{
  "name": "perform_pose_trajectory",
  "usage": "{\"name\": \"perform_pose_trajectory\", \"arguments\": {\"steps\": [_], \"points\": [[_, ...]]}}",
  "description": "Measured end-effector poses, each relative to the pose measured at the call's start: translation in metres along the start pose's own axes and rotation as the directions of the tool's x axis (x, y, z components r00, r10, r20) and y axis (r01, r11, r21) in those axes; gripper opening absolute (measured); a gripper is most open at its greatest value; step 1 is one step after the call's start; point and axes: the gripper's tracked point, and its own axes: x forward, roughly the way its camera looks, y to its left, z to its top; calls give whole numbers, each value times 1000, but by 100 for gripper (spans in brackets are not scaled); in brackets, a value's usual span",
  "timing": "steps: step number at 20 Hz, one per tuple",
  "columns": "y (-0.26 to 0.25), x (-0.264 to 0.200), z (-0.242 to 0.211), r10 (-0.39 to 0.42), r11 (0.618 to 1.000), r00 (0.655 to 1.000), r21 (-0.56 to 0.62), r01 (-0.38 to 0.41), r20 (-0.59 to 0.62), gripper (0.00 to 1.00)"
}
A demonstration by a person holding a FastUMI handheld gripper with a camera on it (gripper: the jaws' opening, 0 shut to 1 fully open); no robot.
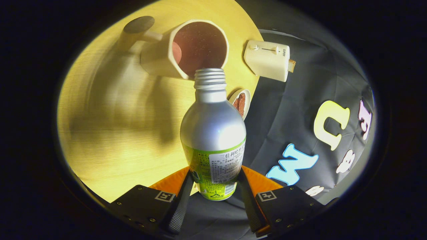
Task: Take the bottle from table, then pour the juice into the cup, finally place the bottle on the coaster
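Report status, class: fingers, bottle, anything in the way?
Gripper fingers shut on bottle. Bottle tipped, open neck at cup rim. Nothing between neck and cup; toaster, small dish off to the side.

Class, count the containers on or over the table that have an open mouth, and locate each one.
2. The bottle, uncapped, is clamped between the jaws of the gripper, its mouth tipped toward the cup. The cup stands on the table just beyond the bottle's neck.
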Motion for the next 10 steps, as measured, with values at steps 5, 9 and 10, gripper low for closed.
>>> {"name": "perform_pose_trajectory", "arguments": {"steps": [5, 9, 10], "points": [[-4, 0, 0, -11, 999, 1000, -35, 11, -2, 74], [-6, 0, 0, -17, 998, 1000, -57, 17, -2, 75], [-7, 0, -1, -17, 998, 1000, -62, 17, -4, 75]]}}
